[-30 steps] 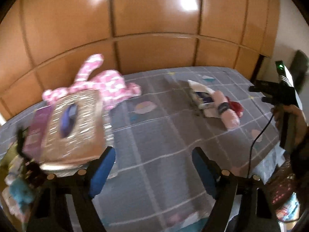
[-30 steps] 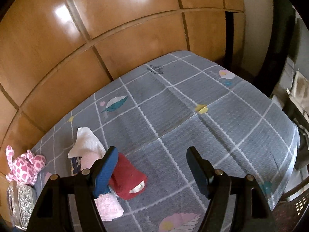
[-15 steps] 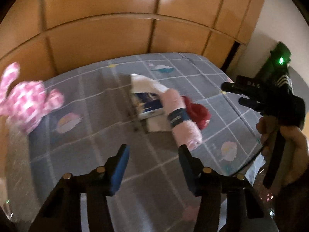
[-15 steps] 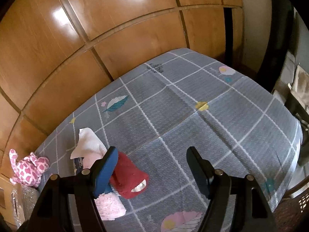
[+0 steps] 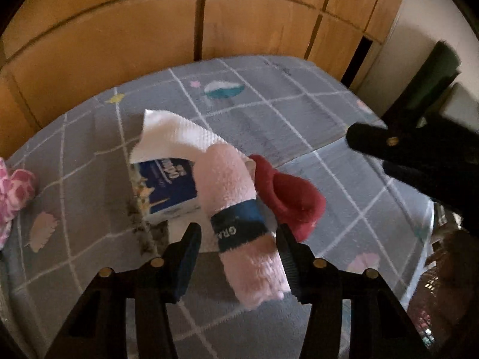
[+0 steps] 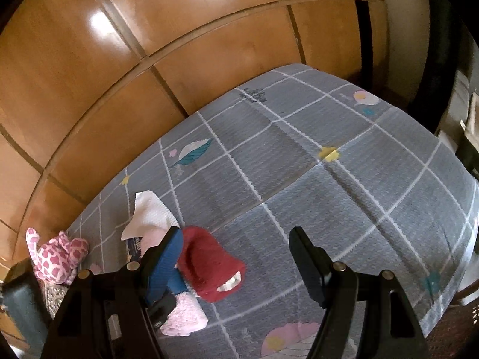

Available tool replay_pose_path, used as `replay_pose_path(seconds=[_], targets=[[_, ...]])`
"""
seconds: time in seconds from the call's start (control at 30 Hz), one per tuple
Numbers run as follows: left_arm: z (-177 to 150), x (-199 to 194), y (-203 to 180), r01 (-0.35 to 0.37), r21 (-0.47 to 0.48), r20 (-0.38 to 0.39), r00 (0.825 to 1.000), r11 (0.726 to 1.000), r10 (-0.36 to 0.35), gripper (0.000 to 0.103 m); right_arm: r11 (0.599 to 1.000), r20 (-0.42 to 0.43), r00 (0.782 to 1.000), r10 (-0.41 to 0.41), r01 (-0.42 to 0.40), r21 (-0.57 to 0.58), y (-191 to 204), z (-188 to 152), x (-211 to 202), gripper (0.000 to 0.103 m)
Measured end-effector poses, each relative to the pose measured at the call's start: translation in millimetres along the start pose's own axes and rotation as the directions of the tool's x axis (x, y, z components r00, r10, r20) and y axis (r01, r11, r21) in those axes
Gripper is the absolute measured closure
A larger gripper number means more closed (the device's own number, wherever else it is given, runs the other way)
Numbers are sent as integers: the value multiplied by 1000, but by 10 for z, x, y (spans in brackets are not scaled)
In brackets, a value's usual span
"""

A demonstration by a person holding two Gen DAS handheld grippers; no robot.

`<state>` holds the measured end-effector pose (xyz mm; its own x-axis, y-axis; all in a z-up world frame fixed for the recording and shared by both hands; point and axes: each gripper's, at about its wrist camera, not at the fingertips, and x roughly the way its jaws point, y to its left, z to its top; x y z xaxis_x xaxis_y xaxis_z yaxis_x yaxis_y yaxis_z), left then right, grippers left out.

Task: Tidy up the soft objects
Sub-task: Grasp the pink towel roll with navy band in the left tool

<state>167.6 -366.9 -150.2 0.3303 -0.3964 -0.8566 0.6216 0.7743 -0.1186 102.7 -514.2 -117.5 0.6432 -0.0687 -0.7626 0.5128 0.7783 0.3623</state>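
Note:
A rolled pink towel (image 5: 236, 197) with a dark blue band lies on the grey checked bed sheet (image 5: 299, 113). It rests against a blue tissue pack (image 5: 170, 185) with a white tissue (image 5: 176, 137) sticking out, and a red cloth (image 5: 287, 197) on its right. My left gripper (image 5: 238, 234) hangs over the towel's near end, with the towel between its half-narrowed jaws. A gap shows at the left pad (image 5: 187, 257). My right gripper (image 6: 236, 236) hovers open and empty over the sheet, its left finger above the red cloth (image 6: 209, 263) and the towel (image 6: 185, 314).
A pink spotted plush toy (image 6: 57, 257) lies at the bed's left end beside a silvery box (image 6: 54, 293). Wooden wardrobe doors (image 6: 179, 45) close off the far side. The right half of the sheet (image 6: 359, 179) is bare. The bed's edge drops off at the right.
My left gripper swung right, away from the silvery box and plush toy, and came down over the pink towel with its jaws narrowed. The right gripper stayed put.

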Motion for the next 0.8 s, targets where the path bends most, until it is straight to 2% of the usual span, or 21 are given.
replay_pose_path(seconds=[0.03,0.13,0.2,0.37,0.57,0.67,0.8], targets=[[12,61,-5,2,-2,-14,1000,1000,-2,52,1000,-1,1000,2,-2,-6,12,-2,3,29],[21,147,-22,19,3,-17,1000,1000,-19,67,1000,-5,1000,4,-4,-15,29,-7,10,29],[0,114,-11,30,14,3,1000,999,-30,69,1000,-3,1000,10,-10,-16,28,-10,5,29],[-186,-245,256,76,-37,59,996,996,-73,69,999,-5,1000,15,-15,-32,53,-11,8,29],[-577,-612,744,38,-121,72,997,992,-29,69,994,-41,995,86,-88,-69,167,-41,28,29],[-768,-649,948,7,-158,48,999,987,0,69,984,-95,984,150,-158,-79,302,-25,93,35],[-952,-631,1126,11,-201,37,999,980,-3,69,971,-140,981,138,-162,-178,665,94,271,43]])
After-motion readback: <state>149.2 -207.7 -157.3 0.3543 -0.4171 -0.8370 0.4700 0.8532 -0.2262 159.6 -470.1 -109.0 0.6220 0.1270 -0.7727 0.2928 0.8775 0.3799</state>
